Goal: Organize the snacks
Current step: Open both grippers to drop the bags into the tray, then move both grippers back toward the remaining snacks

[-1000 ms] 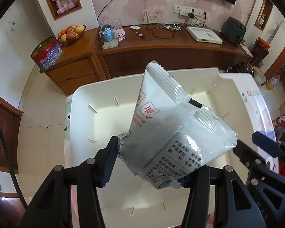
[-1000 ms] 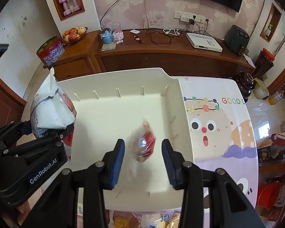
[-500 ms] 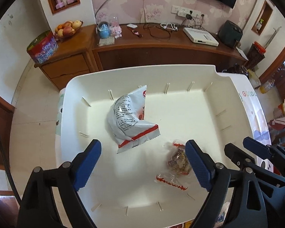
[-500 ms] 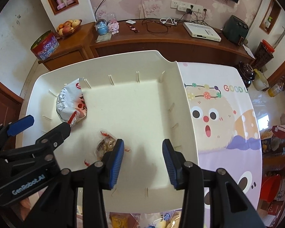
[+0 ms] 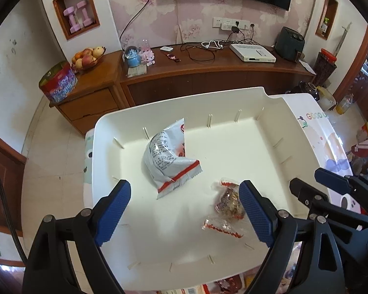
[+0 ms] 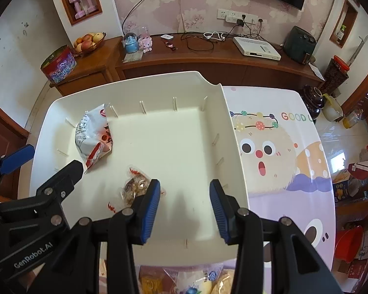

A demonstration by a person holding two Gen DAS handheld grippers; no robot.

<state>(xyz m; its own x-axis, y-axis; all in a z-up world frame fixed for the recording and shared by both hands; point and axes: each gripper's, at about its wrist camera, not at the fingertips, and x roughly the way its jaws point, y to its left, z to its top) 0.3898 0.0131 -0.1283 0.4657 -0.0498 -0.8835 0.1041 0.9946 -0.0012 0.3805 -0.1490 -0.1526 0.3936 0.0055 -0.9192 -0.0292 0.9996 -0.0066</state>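
Observation:
A white snack bag (image 5: 169, 161) with a red stripe lies crumpled on the floor of the white bin (image 5: 184, 98), toward its far left. A small clear-wrapped snack (image 5: 229, 203) with red edges lies nearer, just left of the middle. My left gripper (image 5: 184, 191) hovers over the bin, open wide and holding nothing. In the right wrist view the bag (image 6: 93, 134) and small snack (image 6: 135, 187) lie in the bin (image 6: 135, 78). My right gripper (image 6: 185, 186) is open above the bare bin floor, its left finger partly covering the small snack.
The bin stands on a table with a cartoon cover (image 6: 269, 147). More snack packets (image 6: 184, 279) lie at the table's near edge below the bin. A wooden sideboard (image 6: 208, 56) with a red tin (image 6: 59, 66) and a fruit bowl stands behind.
My left gripper opened and the white bag dropped into the bin. The small wrapped snack fell from between the right fingers onto the bin floor. Both grippers pulled back slightly.

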